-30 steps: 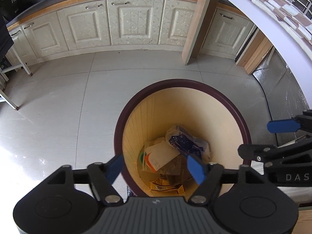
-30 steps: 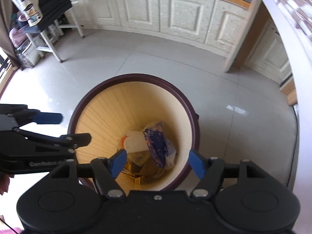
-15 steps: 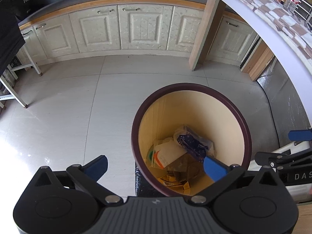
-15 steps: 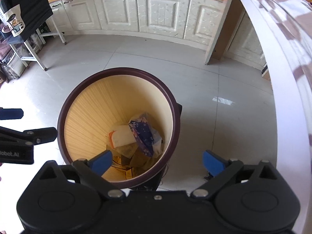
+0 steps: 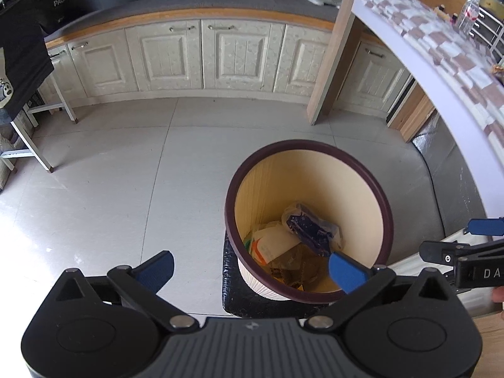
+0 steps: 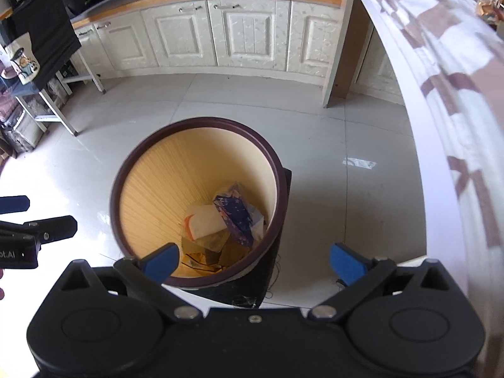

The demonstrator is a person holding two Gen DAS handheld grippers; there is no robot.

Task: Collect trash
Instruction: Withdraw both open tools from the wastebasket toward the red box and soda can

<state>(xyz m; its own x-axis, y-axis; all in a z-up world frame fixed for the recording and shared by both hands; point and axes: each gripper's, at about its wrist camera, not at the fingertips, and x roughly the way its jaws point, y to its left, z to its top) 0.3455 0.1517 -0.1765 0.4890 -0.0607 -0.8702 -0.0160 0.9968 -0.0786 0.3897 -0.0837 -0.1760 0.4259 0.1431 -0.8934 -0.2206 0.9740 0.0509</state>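
We find the left gripper (image 5: 252, 271) above the floor with its jaws spread wide and nothing between the blue pads (image 5: 345, 272); one pad sits over the near rim of the bin, the other over bare tile. The right gripper (image 6: 253, 263) is likewise spread wide and empty, its left pad over the bin's near edge and its right pad over the floor beside the bin. Each gripper shows at the edge of the other's view.

The waste bin (image 6: 126, 170) stands upright on the pale tiled floor (image 5: 110, 173), round, with a dark maroon rim and a ribbed cream inner wall. It rests on a dark square base (image 5: 231, 286) that juts out beyond its foot. At the bottom of the bin we note the collected trash: a crumpled blue patterned wrapper (image 6: 237, 214) lying on top, a white packet with an orange corner (image 6: 203, 223) just beside it and partly under it, and brownish paper scraps (image 5: 299, 264) beneath both. All of it lies well below the rim.

Behind the bin runs a row of cream cabinets (image 5: 230, 53) under a grey worktop. A table edge with a checked cloth (image 6: 441, 63) curves along the right of both views. A white metal rack (image 6: 56, 104) stands at the left
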